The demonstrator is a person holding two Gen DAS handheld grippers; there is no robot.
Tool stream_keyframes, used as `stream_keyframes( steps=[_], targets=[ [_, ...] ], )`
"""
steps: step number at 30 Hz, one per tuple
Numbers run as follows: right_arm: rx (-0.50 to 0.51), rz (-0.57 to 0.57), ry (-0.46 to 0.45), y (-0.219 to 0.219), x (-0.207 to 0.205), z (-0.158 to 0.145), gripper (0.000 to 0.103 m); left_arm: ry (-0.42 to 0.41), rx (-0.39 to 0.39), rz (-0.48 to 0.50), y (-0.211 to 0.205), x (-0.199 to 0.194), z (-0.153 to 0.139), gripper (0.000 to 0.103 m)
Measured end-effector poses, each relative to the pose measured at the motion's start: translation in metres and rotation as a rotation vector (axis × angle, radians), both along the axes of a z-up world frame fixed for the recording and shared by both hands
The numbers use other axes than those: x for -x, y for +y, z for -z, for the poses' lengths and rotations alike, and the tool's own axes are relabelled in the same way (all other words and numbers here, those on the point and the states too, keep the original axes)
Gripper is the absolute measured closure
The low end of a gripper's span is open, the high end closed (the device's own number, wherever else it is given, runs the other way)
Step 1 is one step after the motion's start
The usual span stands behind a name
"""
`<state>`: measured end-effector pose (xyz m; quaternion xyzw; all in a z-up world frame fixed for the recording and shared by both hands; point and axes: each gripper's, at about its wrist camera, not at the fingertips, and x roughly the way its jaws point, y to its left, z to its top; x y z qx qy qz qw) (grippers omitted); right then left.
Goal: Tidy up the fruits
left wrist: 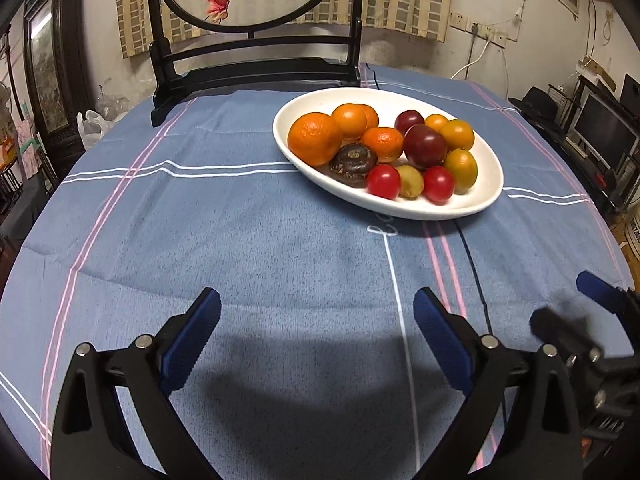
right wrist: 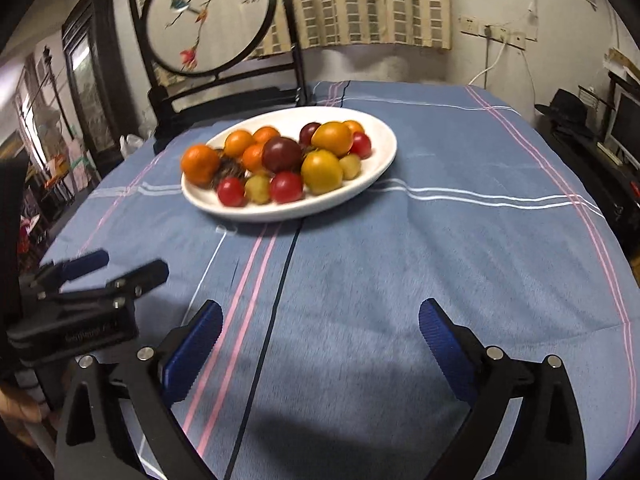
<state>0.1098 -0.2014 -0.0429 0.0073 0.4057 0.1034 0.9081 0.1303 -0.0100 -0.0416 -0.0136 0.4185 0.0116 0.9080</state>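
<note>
Both hand-held grippers are wide apart at the jaws and hold nothing: left hand-held gripper (left wrist: 316,320) and right hand-held gripper (right wrist: 320,330) hover low over the near part of the surface (left wrist: 240,240), which is covered with a blue striped cloth. The fruit all sits piled in a white oval plate (left wrist: 472,204) further out on the surface, well apart from both. From the left wrist view the plate lies ahead and to the right, long axis running diagonally from far-left to near-right; from the right wrist view it lies ahead and to the left, long axis closer to side-on. So the plate sits roughly between the two, forward of both. Nearest fruits to the left one are a red cherry tomato (left wrist: 383,181) and a dark brown round fruit (left wrist: 353,164); a big orange (left wrist: 315,138) is at the plate's left end. Neither looks clearly nearer; the right view is motion-blurred. Judgement: sorting not started, next reach goes forward and inward to the plate's near rim.
</note>
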Motion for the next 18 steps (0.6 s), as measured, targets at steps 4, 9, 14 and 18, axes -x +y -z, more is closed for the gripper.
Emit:
stream_keyframes(
  steps=[4,9,14,18],
  targets=[
    [0.007,-0.017,0.038,0.003,0.002,0.010,0.004,0.003,0.006,0.004,-0.001,0.003,0.002,0.008],
    [-0.003,-0.003,0.082,-0.001,0.003,0.018,0.004,0.006,0.004,0.010,-0.002,0.004,0.003,0.008],
    [0.015,0.006,0.126,-0.002,0.000,0.029,0.004,0.019,0.010,0.017,-0.003,0.007,0.007,0.008],
    [0.039,0.005,0.128,0.000,0.001,0.030,0.003,0.035,0.002,0.015,-0.003,0.008,0.012,0.008]
  ],
)
